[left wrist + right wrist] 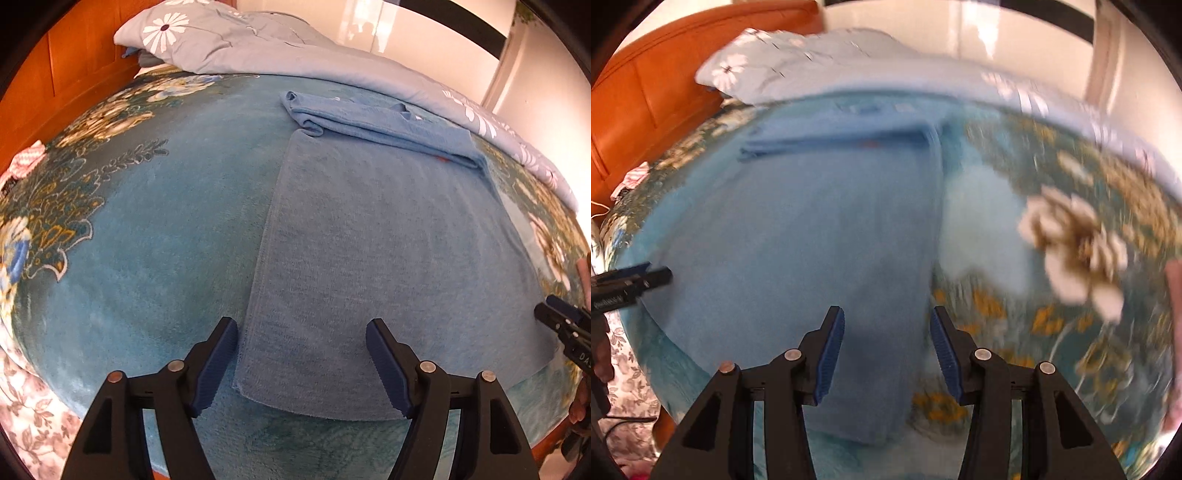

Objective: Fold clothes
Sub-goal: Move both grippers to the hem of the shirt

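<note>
Two blue cloths lie on the bed's teal floral blanket (147,229) in the left wrist view. The larger one, a flat blue towel (388,258), spreads straight ahead of the left gripper (301,363); its near-left corner sits between the jaws, just short of their tips. The jaws stand wide apart and hold nothing. Beyond the far edge of the towel, touching it, lies a folded blue cloth (369,122) in a long strip. Further ahead a grey quilt with white daisies (229,44) is heaped against the orange wooden headboard (44,81). Off to the right of the jaws, the right gripper (554,317) shows at the towel's right edge.

The right wrist view is blurred. Here the right gripper (888,354) has its jaws apart, nothing between the pads, with the blue towel (798,240) ahead and to the left of them; the towel's right edge runs up from between the jaws. The folded blue cloth (842,138) lies across the far end. To the right of the jaws the teal floral blanket (1071,258) shows large pale flowers. The left gripper (657,275) pokes in from the left at the towel's edge.
</note>
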`<state>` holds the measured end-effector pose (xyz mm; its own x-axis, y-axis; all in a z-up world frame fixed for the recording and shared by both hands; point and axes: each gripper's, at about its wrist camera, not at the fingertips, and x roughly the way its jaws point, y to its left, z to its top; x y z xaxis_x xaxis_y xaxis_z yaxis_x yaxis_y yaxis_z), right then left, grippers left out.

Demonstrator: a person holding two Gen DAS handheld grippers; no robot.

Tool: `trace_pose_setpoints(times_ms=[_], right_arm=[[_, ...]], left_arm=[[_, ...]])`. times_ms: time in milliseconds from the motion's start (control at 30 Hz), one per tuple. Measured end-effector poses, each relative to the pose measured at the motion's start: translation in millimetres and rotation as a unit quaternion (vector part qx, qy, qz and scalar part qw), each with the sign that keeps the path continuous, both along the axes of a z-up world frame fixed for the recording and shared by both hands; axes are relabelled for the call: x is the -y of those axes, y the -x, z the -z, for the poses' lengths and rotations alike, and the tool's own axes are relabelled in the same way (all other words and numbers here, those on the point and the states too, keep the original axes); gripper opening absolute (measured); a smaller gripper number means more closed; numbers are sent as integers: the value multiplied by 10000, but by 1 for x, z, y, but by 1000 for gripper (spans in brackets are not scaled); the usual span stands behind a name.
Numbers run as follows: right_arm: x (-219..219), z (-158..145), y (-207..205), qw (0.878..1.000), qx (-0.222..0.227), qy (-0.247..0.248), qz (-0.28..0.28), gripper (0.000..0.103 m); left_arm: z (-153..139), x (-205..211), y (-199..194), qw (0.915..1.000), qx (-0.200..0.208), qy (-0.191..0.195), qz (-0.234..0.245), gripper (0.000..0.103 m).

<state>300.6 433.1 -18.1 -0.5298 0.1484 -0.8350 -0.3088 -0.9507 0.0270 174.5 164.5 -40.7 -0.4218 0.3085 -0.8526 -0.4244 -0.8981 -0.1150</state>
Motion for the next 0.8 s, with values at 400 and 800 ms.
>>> trace_pose_setpoints(times_ms=[400,800], right_arm=[[0,4,-32,9955,-331,865,179,50],[-18,7,-42,9714,-785,2154,622,46]], left_arm=[[6,-6,-13,9989,-409,8,221,89],[6,-2,-14,9981,-359,-107,482,91]])
